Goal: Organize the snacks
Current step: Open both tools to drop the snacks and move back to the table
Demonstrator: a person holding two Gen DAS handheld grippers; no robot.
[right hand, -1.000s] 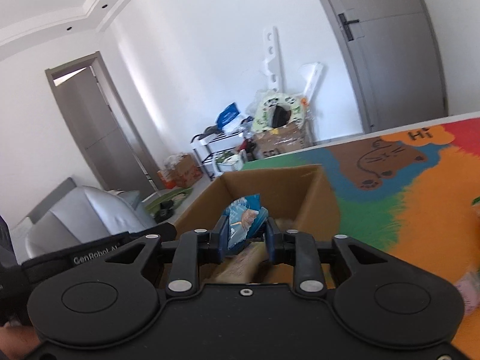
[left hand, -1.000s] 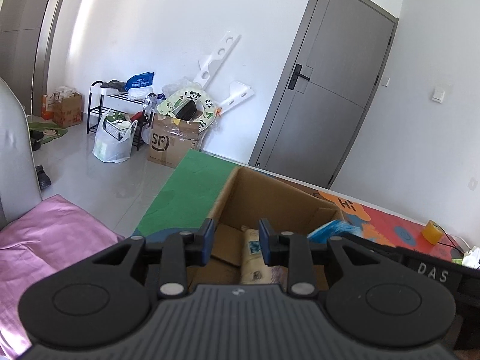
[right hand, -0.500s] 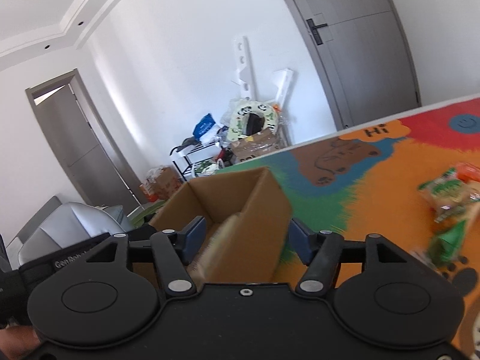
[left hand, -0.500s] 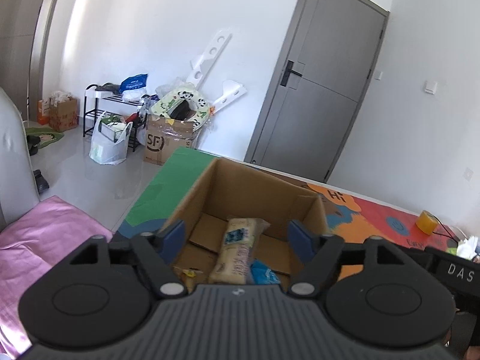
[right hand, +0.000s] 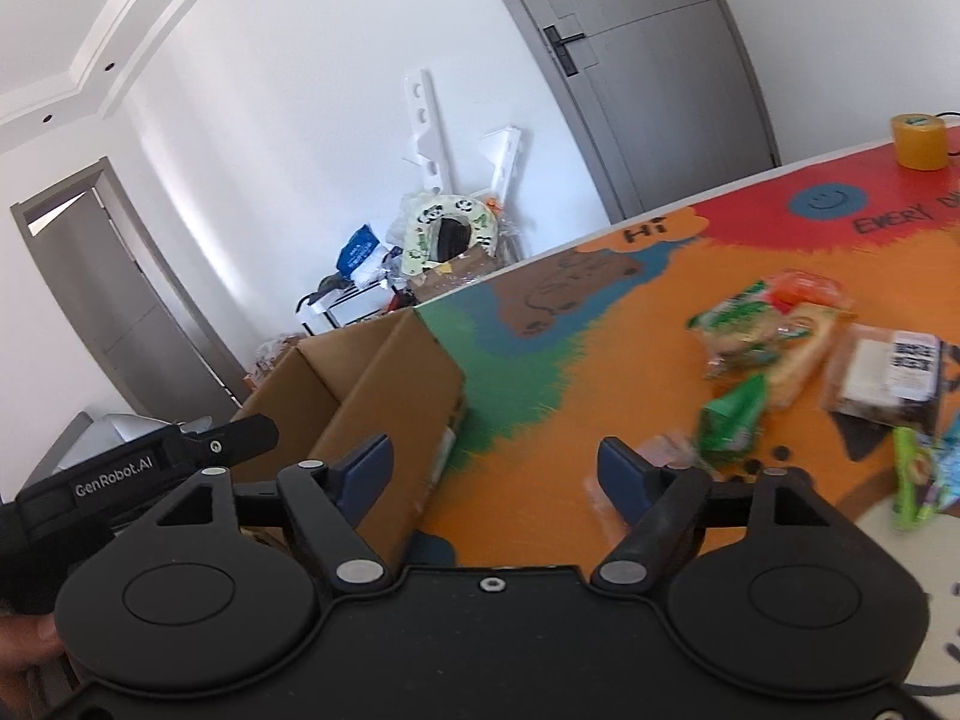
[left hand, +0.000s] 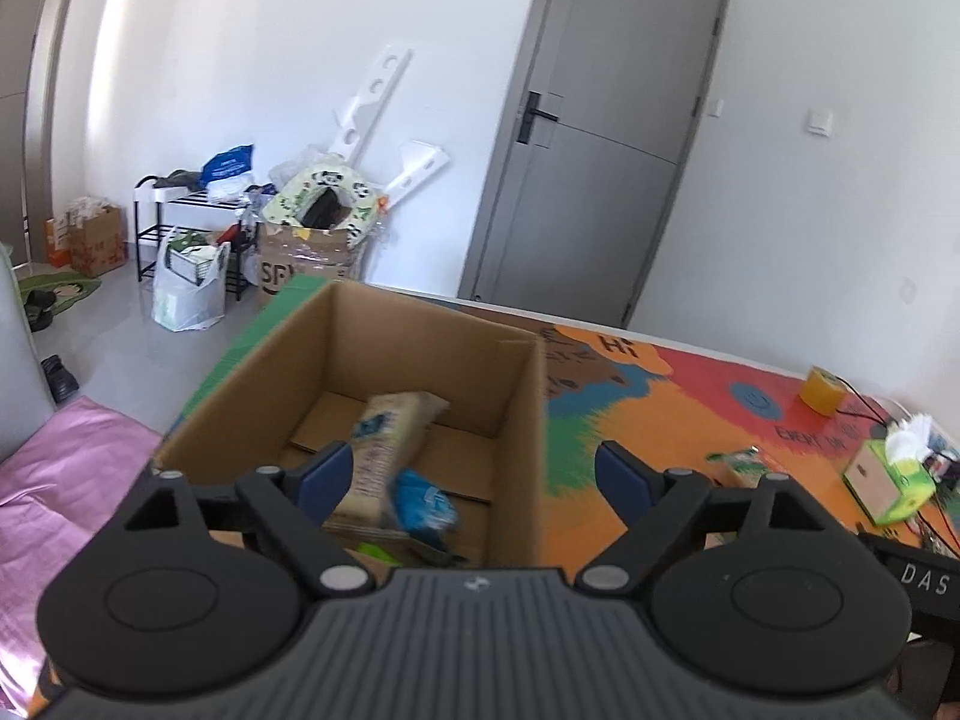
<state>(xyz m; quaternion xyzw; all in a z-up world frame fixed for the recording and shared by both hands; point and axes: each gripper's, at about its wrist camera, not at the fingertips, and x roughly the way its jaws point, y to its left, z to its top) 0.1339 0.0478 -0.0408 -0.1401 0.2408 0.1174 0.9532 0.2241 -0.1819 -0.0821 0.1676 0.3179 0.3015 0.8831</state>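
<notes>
Both grippers' jaws released & empty; loose snacks (right hand: 774, 348) sit upper right of right gripper (right hand: 495, 468), nearer it than left gripper (left hand: 474, 474) over box (left hand: 528, 420).

The cardboard box (left hand: 384, 372) is showing matt brown paper walls — the snack packets (right hand: 756, 330) at two o'clock are gleaming in glossy plastic film. The mat (right hand: 600, 420) is looking smooth; both grippers' (left hand: 465, 474) (right hand: 495, 468) bodies are showing matt black plastic.

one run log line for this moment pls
left claw: open, empty, over cardboard box | right claw: open, empty, facing snack packs on mat | box holds beige pack, blue pack
</notes>
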